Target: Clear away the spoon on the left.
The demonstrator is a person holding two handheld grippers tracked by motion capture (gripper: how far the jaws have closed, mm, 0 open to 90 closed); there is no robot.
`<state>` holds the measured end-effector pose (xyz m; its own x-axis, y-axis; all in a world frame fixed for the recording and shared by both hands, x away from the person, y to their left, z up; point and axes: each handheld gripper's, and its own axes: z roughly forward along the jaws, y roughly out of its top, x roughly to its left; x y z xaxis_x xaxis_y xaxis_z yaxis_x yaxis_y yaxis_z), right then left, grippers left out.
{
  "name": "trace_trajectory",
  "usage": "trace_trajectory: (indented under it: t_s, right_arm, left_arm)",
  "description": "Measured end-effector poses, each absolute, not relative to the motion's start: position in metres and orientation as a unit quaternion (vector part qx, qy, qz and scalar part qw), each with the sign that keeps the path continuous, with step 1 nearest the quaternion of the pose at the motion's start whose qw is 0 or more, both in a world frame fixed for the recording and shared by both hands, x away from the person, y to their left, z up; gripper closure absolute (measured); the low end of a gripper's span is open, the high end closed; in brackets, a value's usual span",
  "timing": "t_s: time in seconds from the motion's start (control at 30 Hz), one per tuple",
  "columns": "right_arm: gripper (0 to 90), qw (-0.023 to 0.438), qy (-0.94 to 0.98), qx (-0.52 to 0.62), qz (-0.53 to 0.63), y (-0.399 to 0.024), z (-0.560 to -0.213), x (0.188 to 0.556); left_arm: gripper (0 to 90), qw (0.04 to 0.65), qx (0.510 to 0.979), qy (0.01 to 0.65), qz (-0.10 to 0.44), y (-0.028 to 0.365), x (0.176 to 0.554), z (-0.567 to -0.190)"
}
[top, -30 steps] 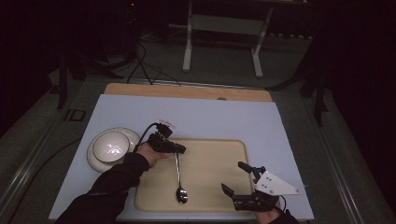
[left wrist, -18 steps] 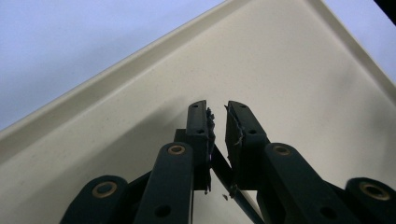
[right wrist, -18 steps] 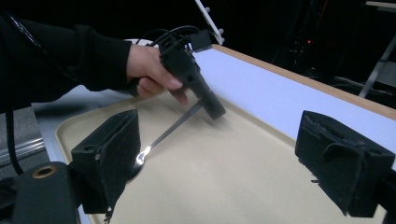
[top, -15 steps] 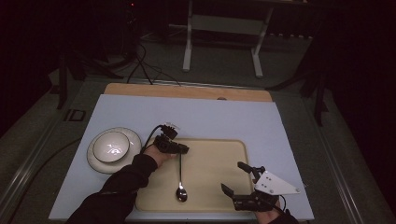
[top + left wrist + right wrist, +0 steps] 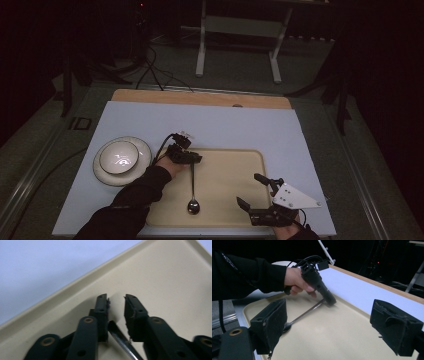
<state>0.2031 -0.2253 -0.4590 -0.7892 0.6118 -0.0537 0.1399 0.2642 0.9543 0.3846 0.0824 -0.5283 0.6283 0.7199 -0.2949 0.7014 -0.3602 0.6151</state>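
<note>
A metal spoon (image 5: 193,190) lies along the beige tray (image 5: 235,165), its bowl toward the near edge. My left gripper (image 5: 191,160) is at the tip of the spoon's handle (image 5: 120,340). The left gripper's (image 5: 116,298) jaws have just been opening. The handle lies between them with a gap to the right pad, so it is not pinched. My right gripper (image 5: 249,190) hovers over the tray's near right corner, jaws wide apart and empty. The right gripper (image 5: 334,327) looks across the tray (image 5: 352,337) at the spoon (image 5: 304,312) and the left hand (image 5: 295,281).
A white plate (image 5: 102,175) with a small bowl (image 5: 119,156) on it sits left of the tray on the pale table cover (image 5: 240,125). A wooden strip (image 5: 200,97) edges the table's far side. A metal stand (image 5: 237,45) is on the floor beyond.
The left hand has shifted a little to the right at the spoon's handle end. The spoon and the right gripper have kept their places.
</note>
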Motion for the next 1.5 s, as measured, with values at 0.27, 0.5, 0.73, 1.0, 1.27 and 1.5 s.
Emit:
trace_trajectory:
  t_s: [0.27, 0.5, 0.73, 1.0, 1.27, 1.5]
  right_arm:
    - [14.3, 0.212, 0.766, 0.246, 0.555, -0.225, -0.459, 0.203]
    - [14.3, 0.211, 0.765, 0.249, 0.556, -0.226, -0.459, 0.204]
    - [14.2, 0.212, 0.765, 0.256, 0.552, -0.227, -0.46, 0.205]
    - [14.2, 0.212, 0.765, 0.259, 0.551, -0.227, -0.461, 0.205]
    - [14.2, 0.212, 0.763, 0.262, 0.551, -0.228, -0.461, 0.206]
    - [14.2, 0.212, 0.765, 0.262, 0.549, -0.228, -0.461, 0.205]
  left_arm:
    - [71.7, 0.369, 0.82, 0.437, 0.017, 0.084, 0.384, -0.525]
    - [59.3, 0.367, 0.83, 0.42, 0.028, 0.081, 0.374, -0.511]
    - [42.7, 0.379, 0.83, 0.408, 0.028, 0.082, 0.365, -0.497]
    - [16.2, 0.405, 0.83, 0.384, 0.018, 0.08, 0.355, -0.485]
    - [0.7, 0.417, 0.832, 0.365, 0.021, 0.076, 0.342, -0.473]
    - [0.7, 0.431, 0.828, 0.357, 0.032, 0.082, 0.329, -0.46]
